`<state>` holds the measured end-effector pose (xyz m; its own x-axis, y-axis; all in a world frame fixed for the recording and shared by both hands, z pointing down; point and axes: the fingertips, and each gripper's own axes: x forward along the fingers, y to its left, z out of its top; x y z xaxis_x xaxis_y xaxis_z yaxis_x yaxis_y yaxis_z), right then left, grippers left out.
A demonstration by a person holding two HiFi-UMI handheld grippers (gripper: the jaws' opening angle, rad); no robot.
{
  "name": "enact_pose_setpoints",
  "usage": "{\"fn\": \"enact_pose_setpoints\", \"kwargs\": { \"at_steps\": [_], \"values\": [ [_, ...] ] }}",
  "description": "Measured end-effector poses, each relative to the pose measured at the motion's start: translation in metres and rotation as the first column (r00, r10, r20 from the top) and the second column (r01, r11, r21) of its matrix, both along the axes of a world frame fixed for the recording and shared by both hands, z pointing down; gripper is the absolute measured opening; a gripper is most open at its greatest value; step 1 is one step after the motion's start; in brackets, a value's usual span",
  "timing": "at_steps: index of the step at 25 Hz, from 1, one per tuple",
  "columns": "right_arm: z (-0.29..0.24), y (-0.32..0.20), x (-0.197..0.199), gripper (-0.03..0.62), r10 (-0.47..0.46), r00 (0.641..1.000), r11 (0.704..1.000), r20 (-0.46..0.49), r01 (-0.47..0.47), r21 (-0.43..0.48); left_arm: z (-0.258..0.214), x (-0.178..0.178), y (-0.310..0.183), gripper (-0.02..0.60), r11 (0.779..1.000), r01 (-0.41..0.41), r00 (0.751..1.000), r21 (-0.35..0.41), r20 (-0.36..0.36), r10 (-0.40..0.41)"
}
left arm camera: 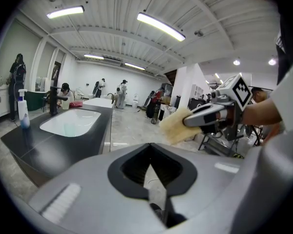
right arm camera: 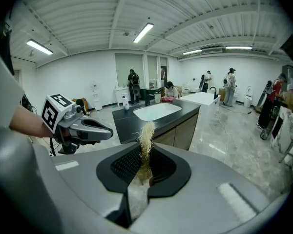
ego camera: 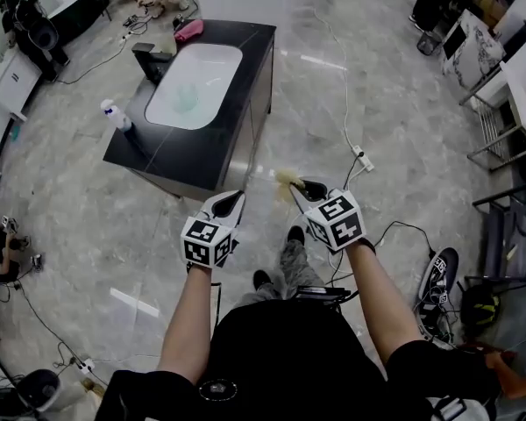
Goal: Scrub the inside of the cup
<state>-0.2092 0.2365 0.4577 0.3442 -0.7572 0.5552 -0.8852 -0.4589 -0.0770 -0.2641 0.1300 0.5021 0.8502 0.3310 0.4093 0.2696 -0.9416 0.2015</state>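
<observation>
My right gripper (ego camera: 296,189) is shut on a straw-yellow fibre scrubber (ego camera: 286,181), whose frayed tuft sticks out past the jaws (right arm camera: 147,135). My left gripper (ego camera: 231,202) is shut with nothing in it, and its jaws meet (left arm camera: 150,167). Both grippers hang side by side over the floor, short of the black counter (ego camera: 245,103). A pale green see-through shape (ego camera: 185,99) lies in the white sink (ego camera: 212,64); I cannot tell whether it is the cup. From the left gripper view the scrubber (left arm camera: 175,126) shows at the right.
A white soap bottle with a blue top (ego camera: 116,115) stands on the counter's near left corner. A black tap (ego camera: 149,60) is at the sink's far end, with a pink thing (ego camera: 188,31) beyond it. Cables and a power strip (ego camera: 361,156) lie on the marble floor. People are working far off.
</observation>
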Motion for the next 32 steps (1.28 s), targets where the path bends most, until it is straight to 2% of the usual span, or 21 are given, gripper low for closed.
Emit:
{"fn": "enact_pose_setpoints", "kwargs": {
  "at_steps": [10,25,29,32],
  "values": [
    [0.002,-0.011,0.083,0.042,-0.013,1.0,0.999,0.019,0.012,0.032,-0.005,0.083,-0.006,0.0,1.0,-0.015,1.0,0.019,0.021,0.014],
    [-0.013,-0.022,0.234,0.043,-0.065,0.998,0.995,0.003,0.065,0.078,-0.024,0.23,-0.026,0.0,0.994,0.098,0.995,0.041,-0.016,-0.098],
    [-0.009,-0.017,0.26,0.043,-0.077,0.997,0.993,-0.001,0.077,0.085,-0.023,0.254,-0.026,0.0,0.987,0.154,0.987,0.053,-0.045,-0.151],
    [-0.004,-0.017,0.271,0.041,-0.087,0.996,0.993,0.007,0.086,0.08,-0.015,0.261,-0.025,0.0,0.985,0.162,0.987,0.055,-0.025,-0.161]
  ]
}}
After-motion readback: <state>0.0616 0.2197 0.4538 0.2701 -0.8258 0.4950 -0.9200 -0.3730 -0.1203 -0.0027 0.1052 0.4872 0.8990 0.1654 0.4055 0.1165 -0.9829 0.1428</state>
